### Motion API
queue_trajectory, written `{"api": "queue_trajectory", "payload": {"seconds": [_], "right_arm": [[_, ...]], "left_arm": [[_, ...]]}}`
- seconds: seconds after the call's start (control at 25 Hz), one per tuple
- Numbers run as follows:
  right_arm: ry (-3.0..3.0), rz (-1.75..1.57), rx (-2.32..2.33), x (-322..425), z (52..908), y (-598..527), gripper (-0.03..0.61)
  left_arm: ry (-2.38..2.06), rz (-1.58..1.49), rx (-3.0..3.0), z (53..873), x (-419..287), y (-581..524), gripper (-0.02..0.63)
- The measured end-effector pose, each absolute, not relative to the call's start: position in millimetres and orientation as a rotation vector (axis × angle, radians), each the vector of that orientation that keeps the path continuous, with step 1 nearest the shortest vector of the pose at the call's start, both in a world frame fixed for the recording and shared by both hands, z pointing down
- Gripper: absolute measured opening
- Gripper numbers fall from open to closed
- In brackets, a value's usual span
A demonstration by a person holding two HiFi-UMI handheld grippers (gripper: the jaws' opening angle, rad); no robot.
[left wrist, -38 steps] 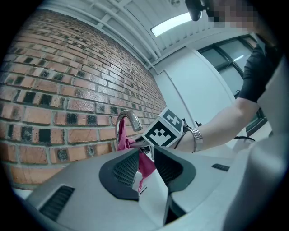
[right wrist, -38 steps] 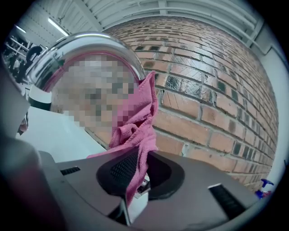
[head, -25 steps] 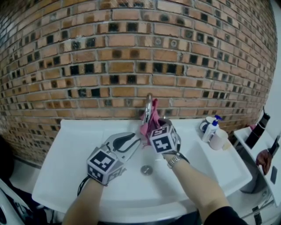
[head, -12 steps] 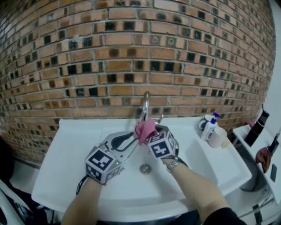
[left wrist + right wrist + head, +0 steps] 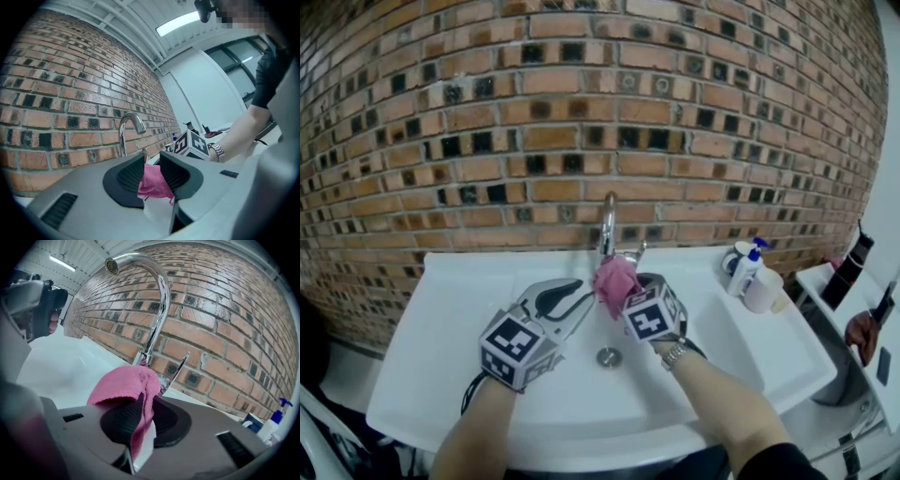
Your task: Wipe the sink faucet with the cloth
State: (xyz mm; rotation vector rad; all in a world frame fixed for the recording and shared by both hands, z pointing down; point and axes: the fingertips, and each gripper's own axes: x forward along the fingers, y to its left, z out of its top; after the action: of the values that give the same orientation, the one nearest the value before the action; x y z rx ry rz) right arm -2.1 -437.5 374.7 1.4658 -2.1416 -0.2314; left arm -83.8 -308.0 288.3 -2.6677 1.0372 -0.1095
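Holding the cloth (image 5: 124, 385) in the right gripper (image 5: 146, 404), we are seeing its jaws nearly closed on a fold. The rest of the cloth is bunching over the jaw tips, and a tail is hanging down between the pads. The faucet (image 5: 161, 296) is standing just ahead of these jaws, its stem rising from behind the cloth and its spout arching high above them. The left gripper (image 5: 152, 161) is pointing in from the side with its jaws apart and clamping nothing. The cloth is showing in the gap just past its tips, and we cannot tell whether it is touching them.

We are judging the thin grip to be the main risk. Dragging the bunched cloth hard against the metal could pull the fold out of the jaws and drop it into the sink (image 5: 469, 309) below them. The slim lever (image 5: 180, 366) is sitting just to the right of the stem, close ahead of the jaws. A careless sideways stroke could knock it and start water running over the cloth. Where the cloth is lying thin over the tips, the hard jaws could scrape the chrome. The open left jaws, being this near, could snag a loose edge and tug the cloth free. Working only low down would also be leaving the arch and spout above the jaws unwiped.
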Motion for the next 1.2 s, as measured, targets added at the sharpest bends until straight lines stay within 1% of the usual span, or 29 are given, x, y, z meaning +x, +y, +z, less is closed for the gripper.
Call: {"api": "queue_trajectory", "payload": {"seconds": [0.56,0.92,1.2], "right_arm": [[-2.106,-0.196,1.505,30,377,-443,0.048],[-2.073,-0.175,1.613,58,363,-459,0.046],[-2.088,-0.193,1.673,63,343,-472,0.046]], "left_arm": [[1.043,-0.133,-2.670,292,-84,-309,0.115],[1.038,-0.126,-2.663,292,-83,-310,0.114],[1.053,-0.128,-2.668,293,-86,-311,0.115]]}}
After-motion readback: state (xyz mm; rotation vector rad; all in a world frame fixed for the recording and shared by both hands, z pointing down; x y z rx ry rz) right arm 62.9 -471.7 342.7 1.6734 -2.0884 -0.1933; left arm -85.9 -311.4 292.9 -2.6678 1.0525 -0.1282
